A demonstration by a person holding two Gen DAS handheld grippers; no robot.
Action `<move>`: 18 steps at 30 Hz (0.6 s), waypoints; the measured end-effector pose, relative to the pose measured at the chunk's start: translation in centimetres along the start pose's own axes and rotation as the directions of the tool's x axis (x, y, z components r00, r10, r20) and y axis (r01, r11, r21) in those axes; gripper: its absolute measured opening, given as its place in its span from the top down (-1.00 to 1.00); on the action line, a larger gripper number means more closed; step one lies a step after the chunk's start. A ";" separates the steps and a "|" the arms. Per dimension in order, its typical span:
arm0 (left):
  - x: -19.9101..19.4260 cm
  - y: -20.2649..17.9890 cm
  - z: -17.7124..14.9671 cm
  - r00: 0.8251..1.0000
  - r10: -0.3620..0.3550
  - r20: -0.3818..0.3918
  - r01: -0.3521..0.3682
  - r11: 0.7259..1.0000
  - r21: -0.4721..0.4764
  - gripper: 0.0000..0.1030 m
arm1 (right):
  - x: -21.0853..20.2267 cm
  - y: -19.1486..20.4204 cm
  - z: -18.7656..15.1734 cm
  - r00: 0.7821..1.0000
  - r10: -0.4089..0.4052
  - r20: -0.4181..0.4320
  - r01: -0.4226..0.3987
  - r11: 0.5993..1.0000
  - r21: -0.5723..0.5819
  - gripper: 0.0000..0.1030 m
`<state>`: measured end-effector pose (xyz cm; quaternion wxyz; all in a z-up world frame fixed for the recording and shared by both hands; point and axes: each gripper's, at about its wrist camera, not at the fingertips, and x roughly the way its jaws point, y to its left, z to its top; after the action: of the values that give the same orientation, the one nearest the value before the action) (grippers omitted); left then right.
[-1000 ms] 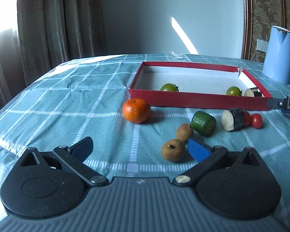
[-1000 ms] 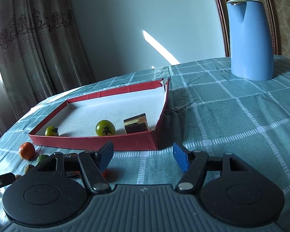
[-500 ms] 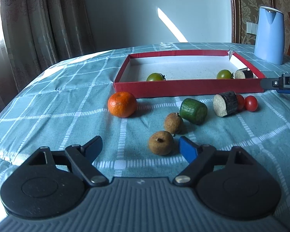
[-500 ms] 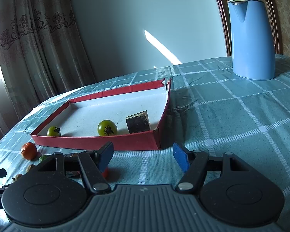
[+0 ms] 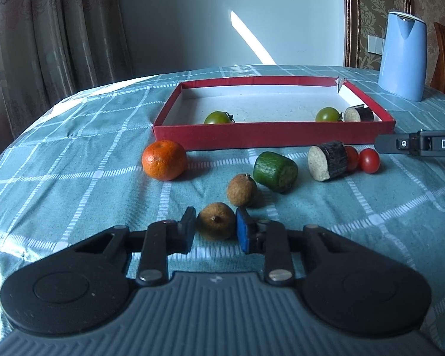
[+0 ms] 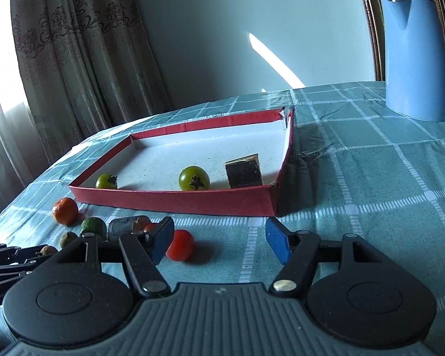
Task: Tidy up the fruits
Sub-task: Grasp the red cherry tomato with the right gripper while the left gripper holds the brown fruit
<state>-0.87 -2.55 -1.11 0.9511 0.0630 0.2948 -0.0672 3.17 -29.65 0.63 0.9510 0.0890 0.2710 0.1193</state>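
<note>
Pinching a brown fruit on the checked tablecloth, the left gripper is pressing both pads against its sides, short of the red tray. From the right wrist, the right gripper is hovering with fingers spread, a red tomato lying just beside its left finger.

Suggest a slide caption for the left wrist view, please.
Left claw closed around a brown fruit before the red tray.

Count: one tangerine, two brown longans, one cucumber chunk, two eggplant pieces, two red cherry tomatoes, two green tomatoes, one red tray, one blue kettle.
</note>
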 end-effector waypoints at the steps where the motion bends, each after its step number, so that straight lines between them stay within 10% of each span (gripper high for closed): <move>1: 0.0 0.1 0.0 1.000 0.000 0.000 0.000 1.000 -0.008 0.47 | 0.0 0.5 -0.1 1.000 0.004 -0.006 -0.005 1.000 -0.027 -0.31; 9: 0.2 0.5 0.0 1.000 -0.014 -0.002 0.014 0.999 -0.029 0.47 | 1.0 2.2 -0.2 0.996 -0.011 -0.087 0.000 0.991 -0.132 -0.29; 18: 0.1 0.6 0.0 1.000 -0.020 -0.002 0.020 0.999 -0.038 0.47 | 2.3 3.6 -0.1 0.992 -0.048 -0.115 0.021 0.974 -0.225 0.28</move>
<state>-0.67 -1.95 -1.17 0.9511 0.0421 0.2977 -0.0711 4.33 -25.63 0.24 0.9389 -0.0306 0.3142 0.1375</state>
